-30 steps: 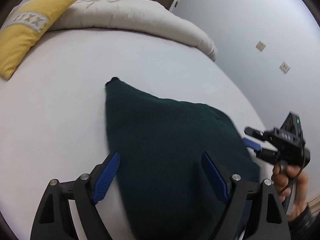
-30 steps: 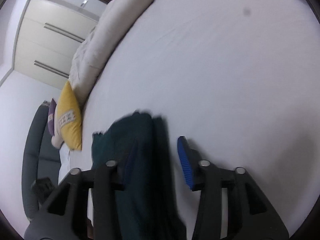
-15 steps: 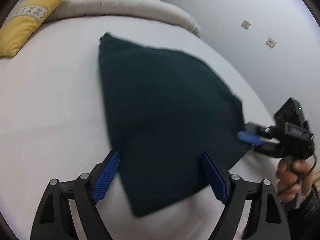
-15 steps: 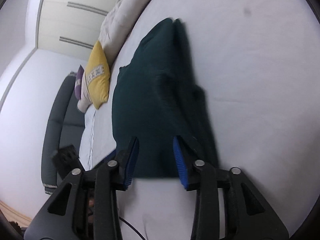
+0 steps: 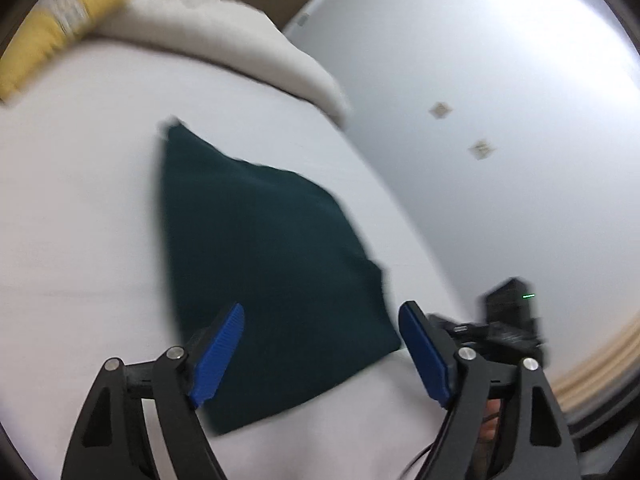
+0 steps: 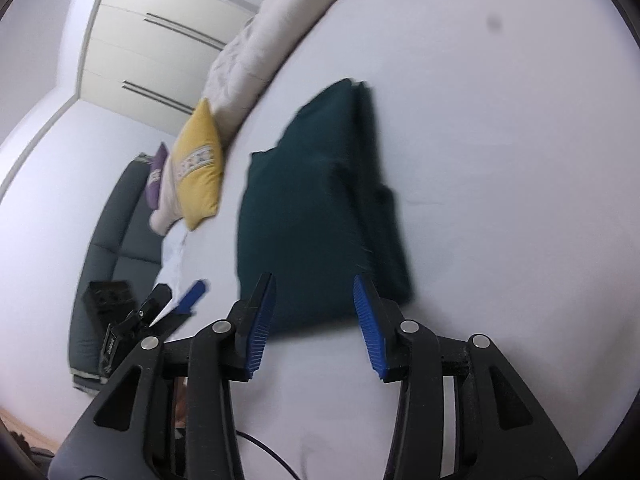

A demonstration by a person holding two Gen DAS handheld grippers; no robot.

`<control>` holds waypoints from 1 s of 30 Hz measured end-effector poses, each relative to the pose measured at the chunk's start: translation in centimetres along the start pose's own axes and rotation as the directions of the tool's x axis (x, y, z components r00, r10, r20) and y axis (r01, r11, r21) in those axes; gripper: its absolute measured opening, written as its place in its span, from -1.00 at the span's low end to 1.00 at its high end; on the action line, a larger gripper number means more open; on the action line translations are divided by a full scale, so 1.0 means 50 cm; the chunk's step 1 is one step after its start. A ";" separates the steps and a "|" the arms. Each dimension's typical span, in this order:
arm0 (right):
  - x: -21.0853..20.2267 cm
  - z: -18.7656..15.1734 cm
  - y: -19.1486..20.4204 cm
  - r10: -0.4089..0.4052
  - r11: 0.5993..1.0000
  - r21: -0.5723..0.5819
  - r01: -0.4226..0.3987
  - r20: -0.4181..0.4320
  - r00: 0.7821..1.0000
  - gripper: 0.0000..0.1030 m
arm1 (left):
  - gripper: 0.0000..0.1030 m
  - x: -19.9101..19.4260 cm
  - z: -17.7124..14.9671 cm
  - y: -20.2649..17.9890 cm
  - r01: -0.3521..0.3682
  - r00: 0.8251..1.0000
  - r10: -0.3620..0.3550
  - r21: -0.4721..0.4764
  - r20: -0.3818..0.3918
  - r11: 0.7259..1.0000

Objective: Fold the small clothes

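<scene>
White sheets cover the bed (image 5: 80, 208), which fills most of both views, with a pale wall (image 5: 500, 80) beyond its far edge. On the bed lies a dark green garment (image 5: 272, 264), folded into a flat, roughly four-sided shape with a thicker layered edge on one side.

Seen from the left wrist, the left gripper (image 5: 320, 352) hangs above the near edge of the garment, its blue fingers (image 5: 218, 352) spread wide and holding nothing. To its right, just past the garment's corner, sits the right gripper (image 5: 472, 326), partly hidden behind the left one.

Seen from the right wrist, the right gripper (image 6: 316, 320) is likewise wide open and empty, the garment (image 6: 312, 216) just ahead of its tips. The left gripper (image 6: 176, 304) shows low to its left, blurred.

Far ahead of both lie a yellow cushion (image 6: 198, 168) and a cream duvet (image 5: 224, 36).
</scene>
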State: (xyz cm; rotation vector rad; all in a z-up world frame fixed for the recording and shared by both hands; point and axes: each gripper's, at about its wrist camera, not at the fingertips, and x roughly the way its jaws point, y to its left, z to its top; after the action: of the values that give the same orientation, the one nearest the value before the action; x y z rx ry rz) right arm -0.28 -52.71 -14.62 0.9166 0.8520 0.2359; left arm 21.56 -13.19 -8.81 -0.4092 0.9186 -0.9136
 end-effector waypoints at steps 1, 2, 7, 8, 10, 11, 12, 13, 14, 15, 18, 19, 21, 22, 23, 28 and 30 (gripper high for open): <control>0.017 0.006 0.007 0.017 1.000 0.000 -0.017 -0.015 1.000 -0.21 | 0.62 0.034 0.007 0.022 0.026 0.999 -0.028 -0.047 -0.036 0.999; 0.028 0.013 0.008 0.033 0.999 0.003 -0.033 -0.031 0.999 -0.21 | 0.62 0.057 0.011 0.046 0.044 0.997 -0.049 -0.099 -0.057 0.994; 0.110 0.045 -0.019 0.030 0.998 0.058 -0.025 -0.090 0.996 -0.24 | 0.47 0.092 -0.017 0.119 0.127 0.984 -0.150 -0.209 -0.098 0.970; 0.118 0.048 -0.026 0.045 0.998 0.056 -0.040 -0.085 0.995 -0.25 | 0.46 0.086 -0.030 0.119 0.124 0.983 -0.146 -0.191 -0.107 0.974; 0.120 0.045 -0.040 0.074 0.995 0.068 -0.069 -0.068 0.995 -0.30 | 0.38 0.072 -0.053 0.123 0.131 0.981 -0.151 -0.160 -0.118 0.978; 0.117 0.041 -0.048 0.080 0.994 0.076 -0.076 -0.059 0.995 -0.31 | 0.34 0.064 -0.060 0.127 0.129 0.981 -0.148 -0.155 -0.122 0.979; 0.109 0.038 -0.054 0.079 0.994 0.079 -0.075 -0.051 0.996 -0.31 | 0.31 0.059 -0.055 0.130 0.130 0.981 -0.151 -0.161 -0.125 0.978; 0.096 0.036 -0.053 0.054 0.996 0.071 -0.051 -0.039 0.998 -0.28 | 0.31 0.047 -0.053 0.132 0.128 0.981 -0.149 -0.162 -0.127 0.979; 0.088 0.036 -0.050 0.039 0.997 0.062 -0.037 -0.034 0.999 -0.26 | 0.32 0.032 -0.046 0.128 0.111 0.983 -0.131 -0.153 -0.126 0.982; 0.056 0.028 -0.054 0.027 0.998 0.052 -0.025 -0.027 0.999 -0.25 | 0.44 0.020 -0.031 0.121 0.088 0.988 -0.104 -0.139 -0.112 0.986; 0.020 0.055 -0.018 0.036 0.999 0.003 -0.036 0.016 0.999 -0.01 | 0.81 -0.015 0.031 0.121 0.097 0.995 -0.100 -0.146 -0.011 0.984; 0.025 0.071 0.000 0.062 0.998 -0.009 -0.062 0.023 0.998 0.07 | 0.81 -0.006 0.050 0.124 0.105 0.994 -0.106 -0.164 0.003 0.981; 0.054 0.102 0.033 0.067 0.997 -0.034 -0.067 0.007 0.998 0.15 | 0.81 0.035 0.081 0.126 0.104 0.994 -0.107 -0.182 -0.006 0.978; 0.087 0.121 0.049 0.059 0.997 -0.053 -0.060 -0.020 0.998 0.15 | 0.80 0.067 0.091 0.127 0.083 0.995 -0.091 -0.190 -0.032 0.978; 0.102 0.130 0.046 0.049 0.997 -0.057 -0.051 -0.034 0.998 0.15 | 0.80 0.086 0.097 0.128 0.066 0.996 -0.075 -0.197 -0.039 0.978; 0.167 0.200 -0.009 0.023 1.000 0.019 -0.022 -0.024 0.999 -0.02 | 0.76 0.101 0.104 0.158 0.116 0.992 -0.123 -0.260 -0.011 0.959; 0.153 0.218 -0.029 0.036 0.998 0.049 -0.037 0.009 0.999 -0.04 | 0.70 0.097 0.102 0.167 0.130 0.990 -0.138 -0.255 -0.014 0.958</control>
State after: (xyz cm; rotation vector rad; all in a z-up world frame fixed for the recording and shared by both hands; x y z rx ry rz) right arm 12.52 -56.18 -16.47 0.9787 0.8369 0.2438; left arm 31.26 -12.74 -13.80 -0.6848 1.0512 -0.9304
